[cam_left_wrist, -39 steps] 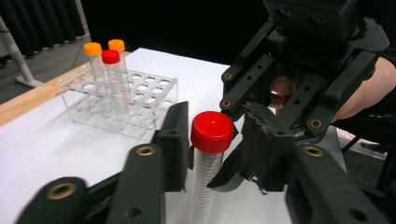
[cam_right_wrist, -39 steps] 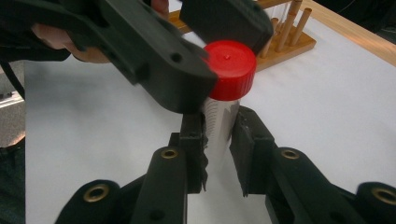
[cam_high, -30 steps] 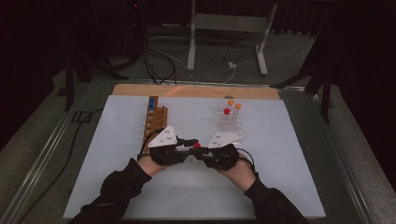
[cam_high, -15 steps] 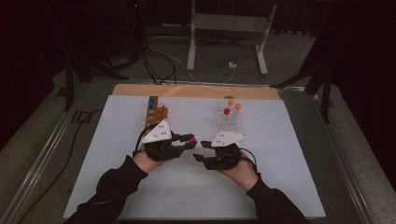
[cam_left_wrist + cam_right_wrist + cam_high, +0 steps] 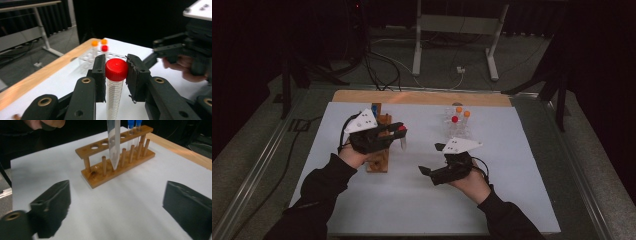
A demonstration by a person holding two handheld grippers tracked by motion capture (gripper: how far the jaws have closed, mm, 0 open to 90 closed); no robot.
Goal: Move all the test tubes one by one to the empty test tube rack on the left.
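While the left hand-held gripper (image 5: pixel 115 75) clamps its black foam-faced pads just under the glossy red screw cap, the clear plastic tube (image 5: pixel 113 96) hangs upright, its printed graduation marks running down the wall and its tip tapering to a cone above the wooden rack (image 5: pixel 117 157). That rack is two tan boards joined by round dowels, with a row of round holes; two blue-capped tubes (image 5: pixel 133 127) stand at its far end. Farther across the white worktop (image 5: pixel 512 200), a clear plastic rack (image 5: pixel 457 127) carries orange- and red-capped tubes, perhaps three. The right hand-held gripper (image 5: pixel 117 210) has just been opening; its jaws stand wide, nothing between them.
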